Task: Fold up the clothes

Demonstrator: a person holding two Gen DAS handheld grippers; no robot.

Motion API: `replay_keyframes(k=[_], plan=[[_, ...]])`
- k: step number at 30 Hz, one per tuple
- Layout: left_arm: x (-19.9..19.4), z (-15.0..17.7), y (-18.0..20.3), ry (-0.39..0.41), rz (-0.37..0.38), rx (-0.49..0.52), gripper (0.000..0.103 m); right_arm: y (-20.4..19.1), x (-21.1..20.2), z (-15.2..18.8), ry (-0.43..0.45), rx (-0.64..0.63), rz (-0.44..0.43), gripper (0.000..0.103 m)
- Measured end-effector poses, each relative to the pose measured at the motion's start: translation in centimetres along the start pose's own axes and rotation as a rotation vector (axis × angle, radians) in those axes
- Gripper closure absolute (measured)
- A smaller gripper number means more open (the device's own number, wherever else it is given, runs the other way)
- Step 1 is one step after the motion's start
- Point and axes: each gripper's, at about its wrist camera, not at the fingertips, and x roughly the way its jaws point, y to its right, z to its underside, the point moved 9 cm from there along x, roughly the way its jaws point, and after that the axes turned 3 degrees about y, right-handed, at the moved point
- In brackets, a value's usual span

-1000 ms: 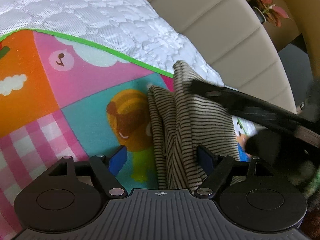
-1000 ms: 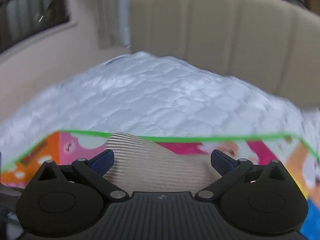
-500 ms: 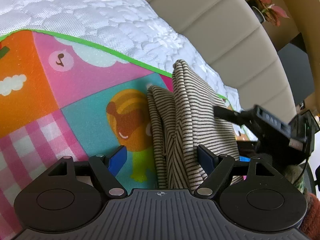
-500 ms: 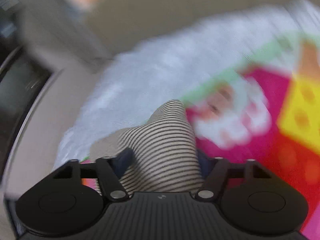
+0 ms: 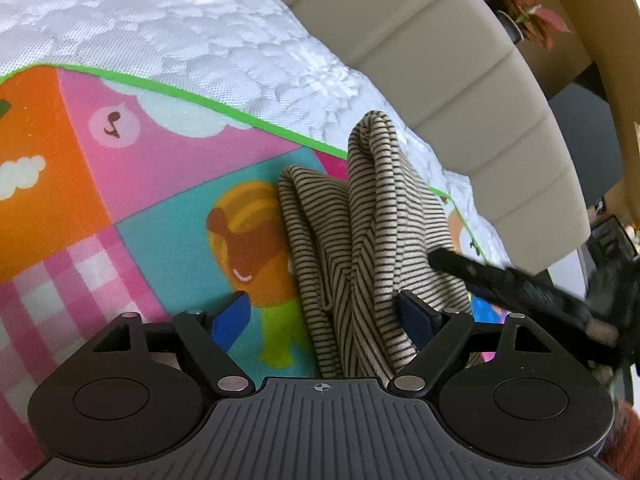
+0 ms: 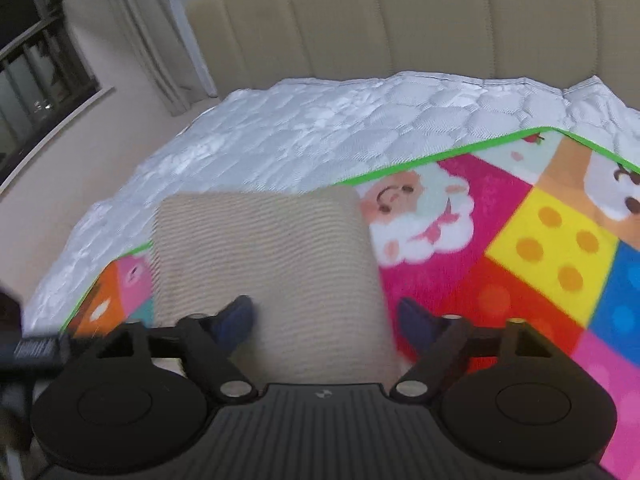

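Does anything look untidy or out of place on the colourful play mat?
The beige striped knit garment is bunched in uneven folds, not flat, and its far end overhangs the mat's green edge onto the white quilted mattress.

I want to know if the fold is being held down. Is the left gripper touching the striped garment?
Touching. In the left wrist view the striped garment bunches against the inner face of one finger of the left gripper; the other finger stands clear over the play mat.
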Motion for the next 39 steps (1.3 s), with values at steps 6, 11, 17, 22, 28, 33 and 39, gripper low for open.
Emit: replay_keyframes(k=[6,11,17,22,28,33,39], plan=[[-0.1,-0.1,0.3,0.007,-0.011,0.0,0.018,0.3,0.0,3.7,0.03,0.027,0.011,0.016],[-1.6,-0.8,2.1,0.076,0.048,0.0,0.022,0.3,0.0,3.3,0.054,-0.033,-0.018,0.016],[-1.4,-2.9,6.3,0.122,0.143,-0.005,0.017,0.9,0.0,3.4,0.022,-0.015,-0.054,0.015],[1.9,-4.7,8.3,0.076,0.138,-0.012,0.011,1.7,0.2,3.4,-0.024,0.033,-0.092,0.013],[1.8,-8.1,9.6,0.104,0.132,-0.046,0.011,1.3,0.2,3.7,-0.048,-0.003,-0.089,0.01],[0.5,-10.3,9.8,0.136,0.065,-0.039,0.011,1.2,0.4,3.7,-0.059,0.004,-0.089,0.008],[0.0,-8.9,9.6,0.081,-0.008,-0.012,0.008,1.2,0.4,3.7,-0.061,0.006,-0.088,0.008]])
